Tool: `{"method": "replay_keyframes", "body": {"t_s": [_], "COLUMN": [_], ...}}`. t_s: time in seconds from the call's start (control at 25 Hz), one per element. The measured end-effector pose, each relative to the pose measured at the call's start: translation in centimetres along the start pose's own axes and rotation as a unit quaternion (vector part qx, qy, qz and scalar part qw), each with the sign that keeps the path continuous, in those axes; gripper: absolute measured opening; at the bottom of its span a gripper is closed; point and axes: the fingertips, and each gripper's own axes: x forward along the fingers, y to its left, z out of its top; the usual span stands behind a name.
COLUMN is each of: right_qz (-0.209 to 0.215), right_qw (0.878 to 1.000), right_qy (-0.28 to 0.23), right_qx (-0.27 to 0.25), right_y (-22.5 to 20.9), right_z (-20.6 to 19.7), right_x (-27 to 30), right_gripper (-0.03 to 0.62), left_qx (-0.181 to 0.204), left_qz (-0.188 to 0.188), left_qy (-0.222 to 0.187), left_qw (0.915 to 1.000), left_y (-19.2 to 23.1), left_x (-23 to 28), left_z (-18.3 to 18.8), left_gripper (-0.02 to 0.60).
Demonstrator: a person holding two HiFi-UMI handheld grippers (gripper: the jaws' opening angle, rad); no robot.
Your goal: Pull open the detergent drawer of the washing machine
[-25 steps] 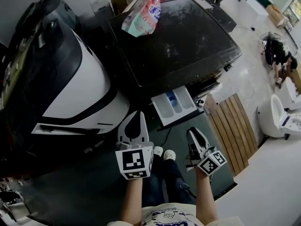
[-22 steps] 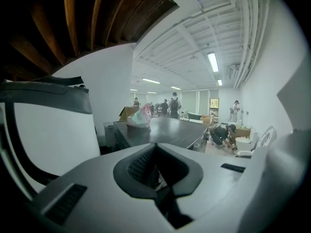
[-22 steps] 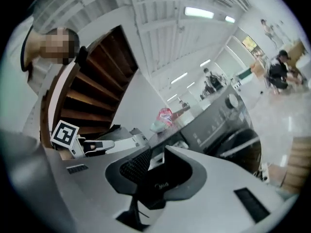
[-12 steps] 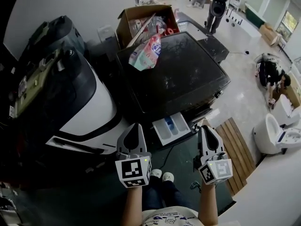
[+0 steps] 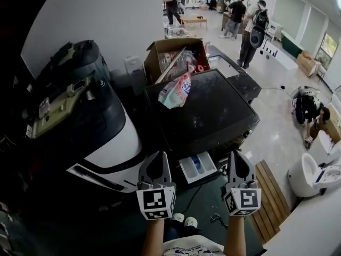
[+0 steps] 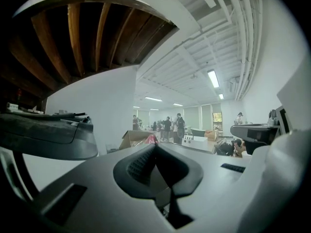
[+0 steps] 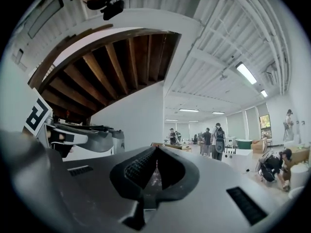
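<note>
Head view first: both grippers are held up side by side in front of the washing machine (image 5: 213,111). In the picture the left gripper (image 5: 159,156) shows just left of the detergent drawer (image 5: 198,166) and the right gripper (image 5: 238,154) just right of it, and neither one is on it. The drawer is pulled out from the machine's front. It's a white tray with a blue bit inside, sitting between the two grippers from this angle.

On the machine's dark top there's a pink and white bag (image 5: 176,92) at the back corner, with an open cardboard box (image 5: 171,55) full of stuff right behind it. A big black and white machine (image 5: 101,137) is on the left and a slatted wooden board (image 5: 269,196) lies on the floor to the right. A bunch of people (image 5: 240,20) are standing around at the far end of the room.

Left gripper view: the jaws are together with the tips meeting, and there's nothing between them. It looks out across the room, with the box and the people showing beyond the tips.

Right gripper view: the jaws have just been closing and are now pressed together with nothing in them. The black and white machine is off to the left, the people are in the distance, and a crouching person (image 7: 274,166) is on the floor at the right.
</note>
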Motion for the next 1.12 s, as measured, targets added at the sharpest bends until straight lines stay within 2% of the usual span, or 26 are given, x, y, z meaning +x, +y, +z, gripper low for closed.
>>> {"method": "replay_keyframes", "body": {"t_s": [0.48,1.12], "right_qz": [0.0,0.0], "right_qw": [1.0,1.0], "right_qy": [-0.021,-0.024], "right_qx": [-0.011,-0.013], "right_y": [0.9,1.6], "right_z": [4.1,4.8], "right_x": [-0.2,-0.2], "right_gripper": [0.014,0.012], "left_qx": [0.005,0.012], "left_qz": [0.009,0.012], "left_qy": [-0.039,-0.053], "left_qw": [0.9992,0.9985], "left_y": [0.3,0.8], "left_x": [-2.5,-3.3], "left_z": [4.4,5.5], "left_gripper": [0.012,0.012]}}
